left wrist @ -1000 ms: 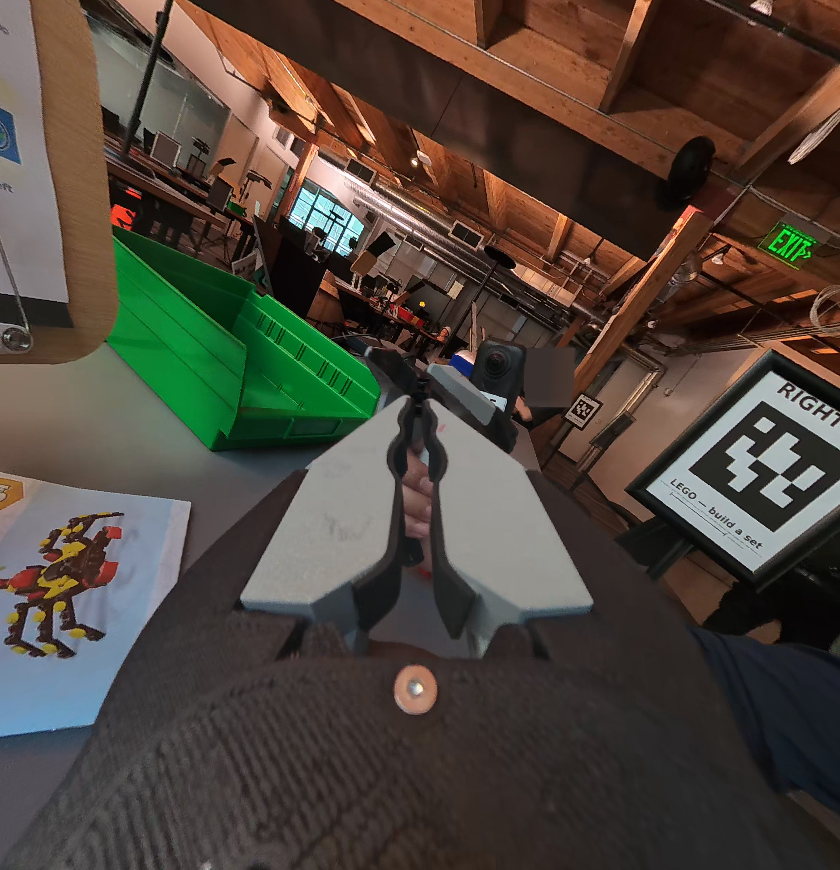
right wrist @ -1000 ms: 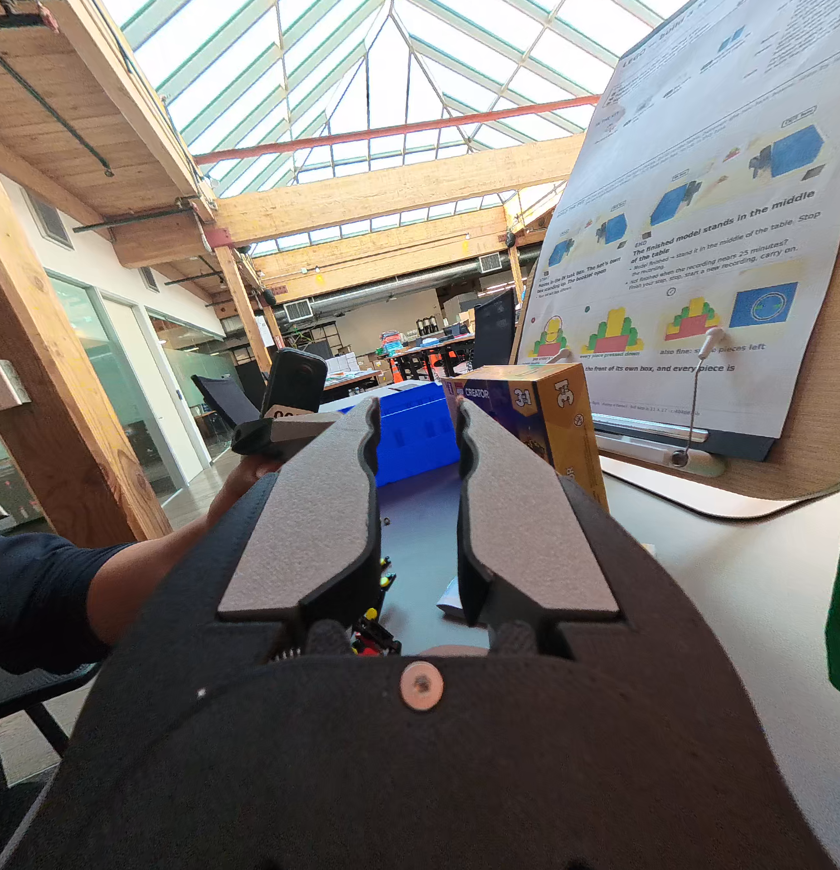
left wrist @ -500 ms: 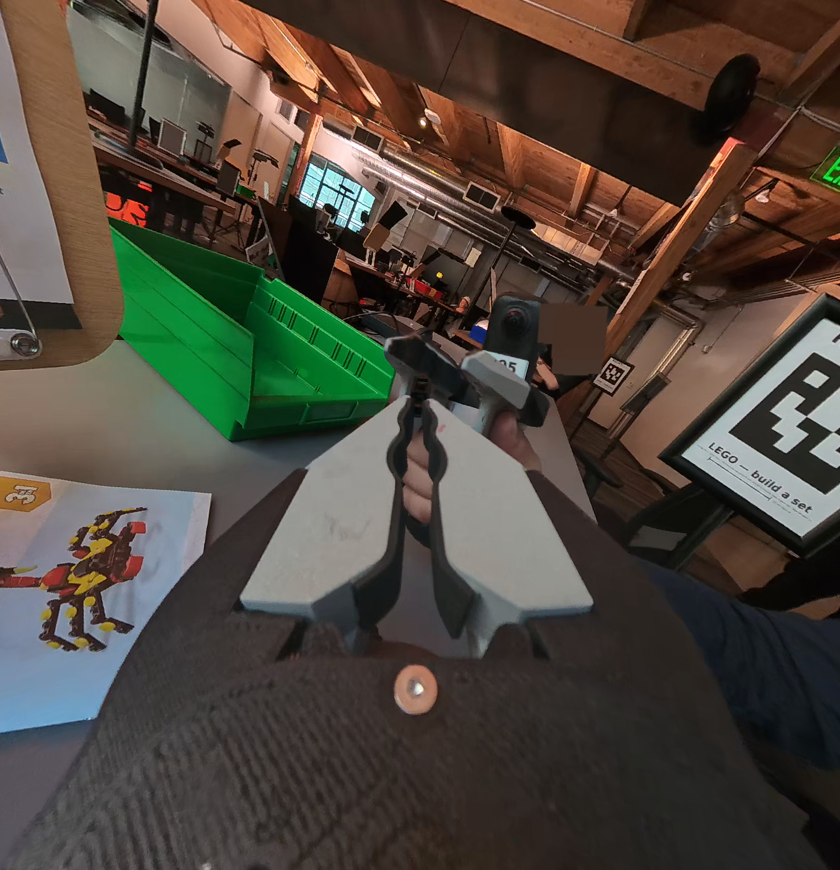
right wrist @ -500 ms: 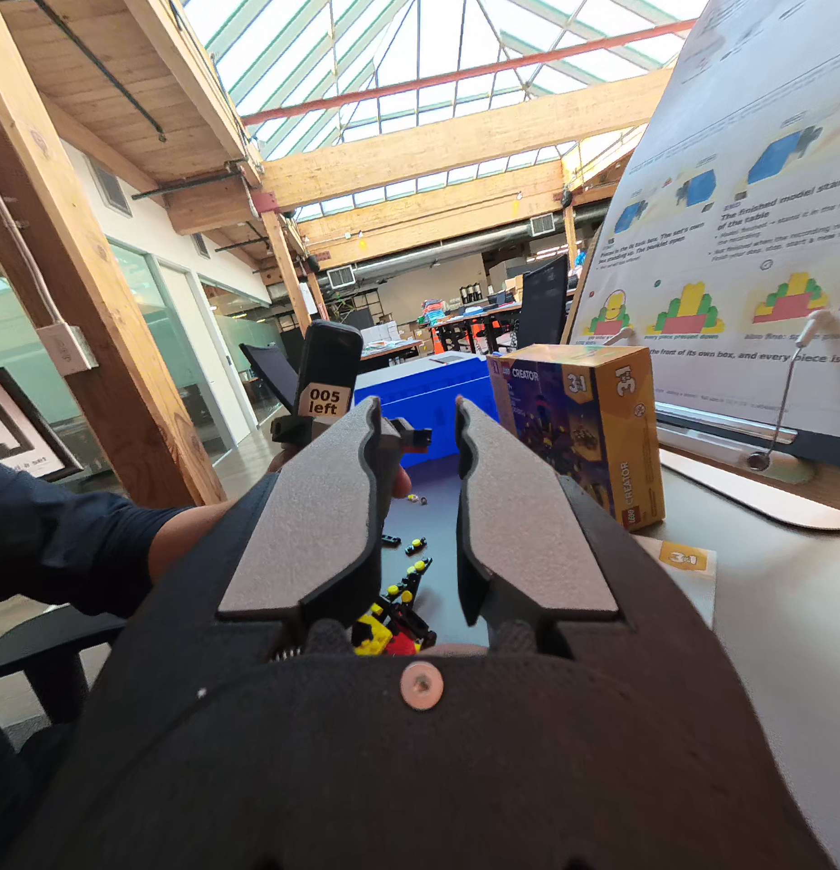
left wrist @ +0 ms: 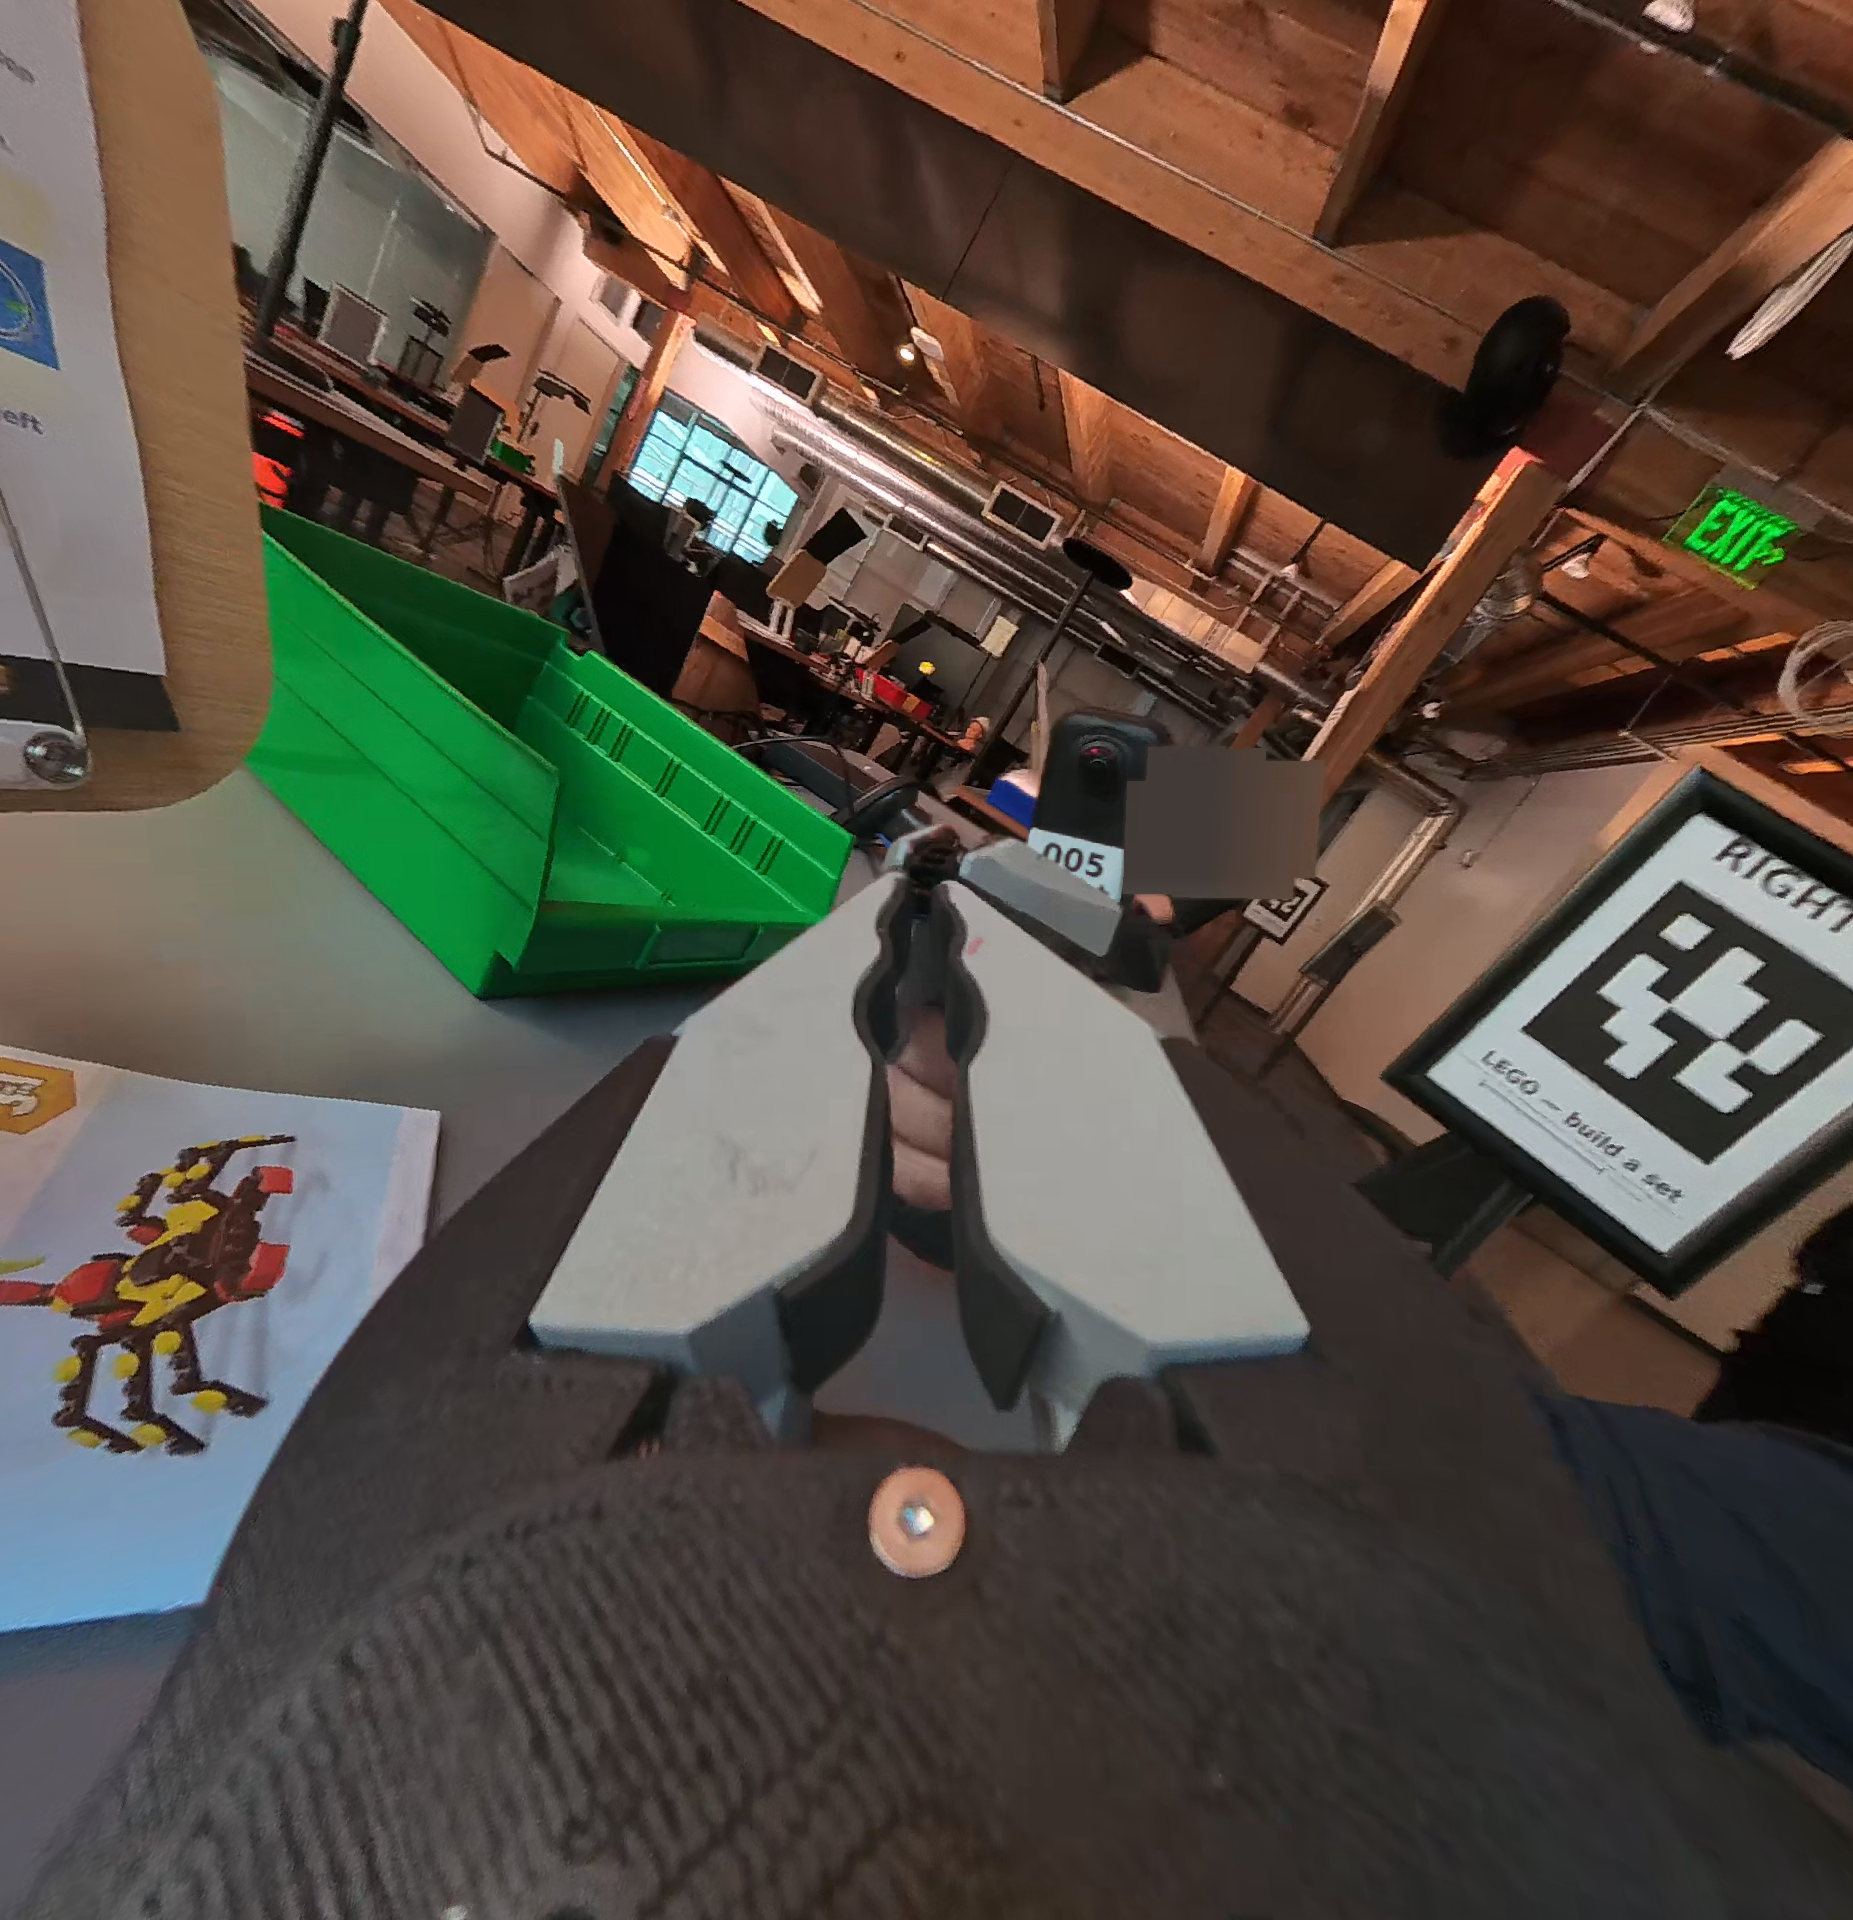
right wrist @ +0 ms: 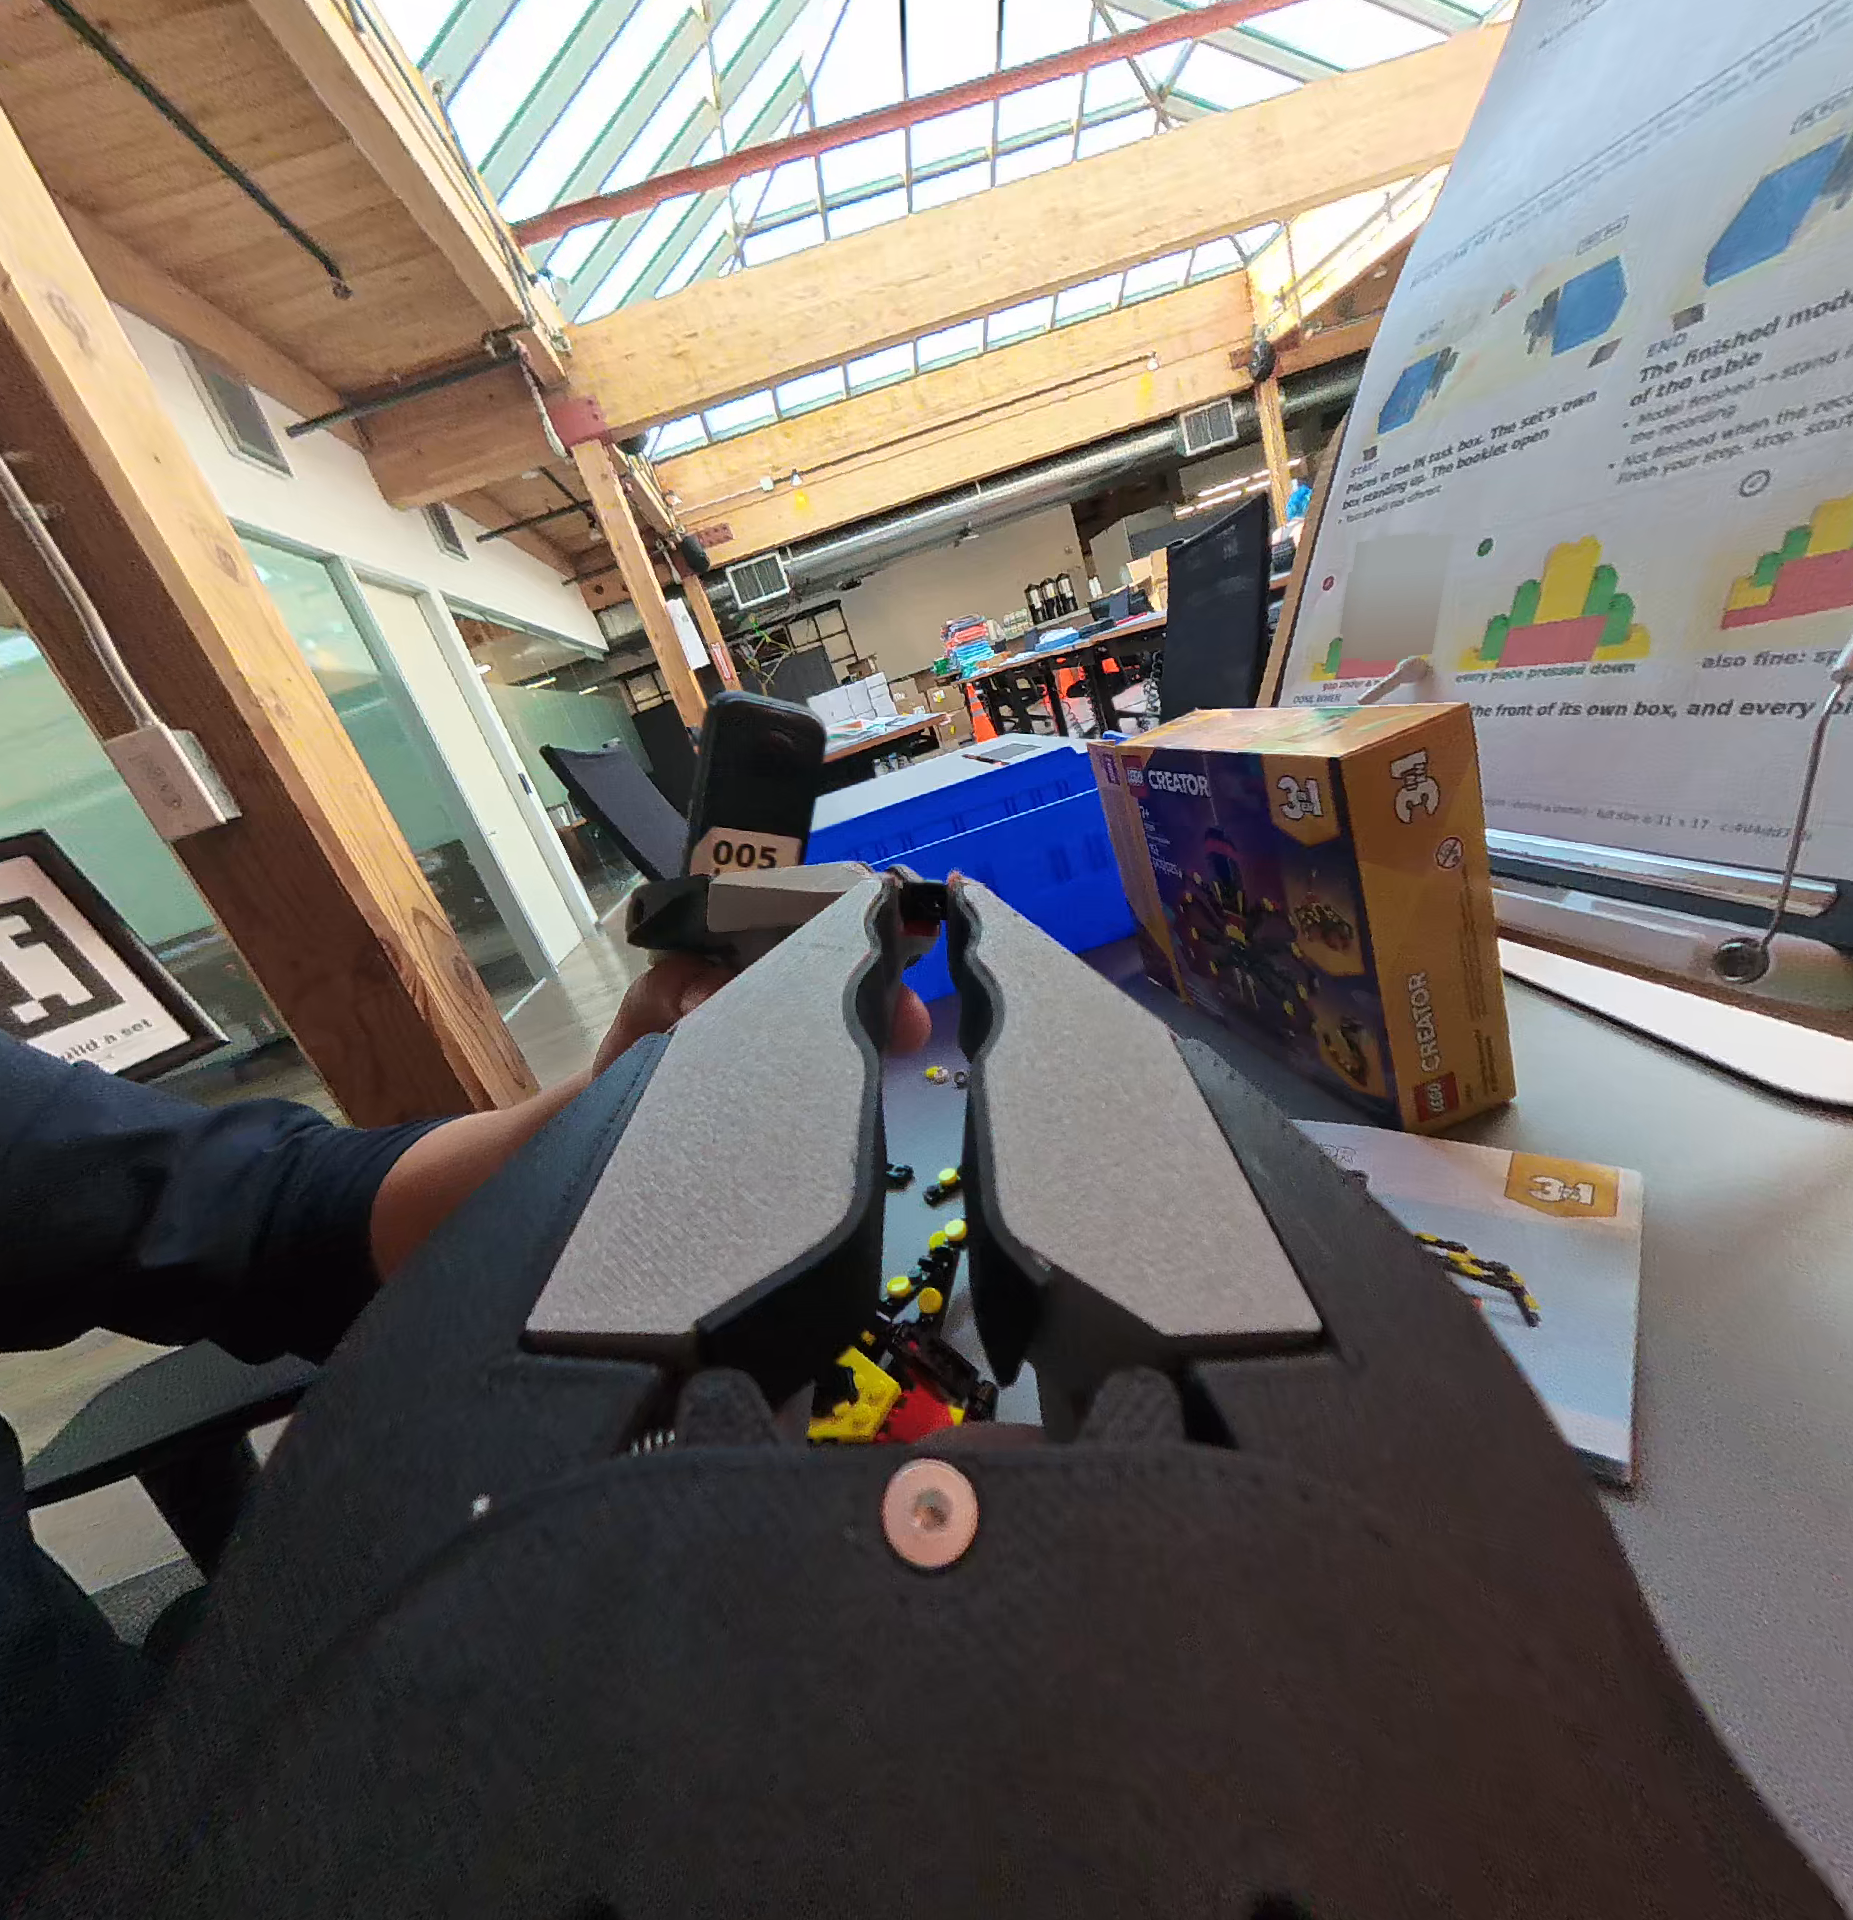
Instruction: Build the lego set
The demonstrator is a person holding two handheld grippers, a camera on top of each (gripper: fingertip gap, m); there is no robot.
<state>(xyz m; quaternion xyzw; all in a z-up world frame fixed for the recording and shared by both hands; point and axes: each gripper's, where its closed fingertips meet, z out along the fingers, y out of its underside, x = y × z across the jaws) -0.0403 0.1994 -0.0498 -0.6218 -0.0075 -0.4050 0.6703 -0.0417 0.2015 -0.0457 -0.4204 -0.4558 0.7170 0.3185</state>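
In the left wrist view my left gripper [left wrist: 927, 883] is shut, with a small black piece [left wrist: 930, 857] sticking out of its tips. My right gripper [left wrist: 1047, 883] meets it tip to tip from beyond. In the right wrist view my right gripper [right wrist: 917, 894] is shut on a small black-and-red piece [right wrist: 923, 909], both pads against it. The left gripper [right wrist: 797, 894] reaches the same piece from the left. Both are held above the grey table [right wrist: 1732, 1195]. A part-built black, yellow and red brick model [right wrist: 901, 1371] lies on the table under the right gripper.
A green bin [left wrist: 548, 769] and an open booklet [left wrist: 174, 1299] lie to the left gripper's left. A blue bin [right wrist: 984, 842], a yellow set box [right wrist: 1317, 914] and an instruction board [right wrist: 1628, 520] stand beyond the right gripper. Loose small pieces [right wrist: 937, 1179] lie on the table. My two grippers' fingertips are within a few centimetres of each other.
The right gripper's jaws were open and have come together on the small piece at the left gripper's tips. The two grippers have drawn closer. The left gripper stayed shut.
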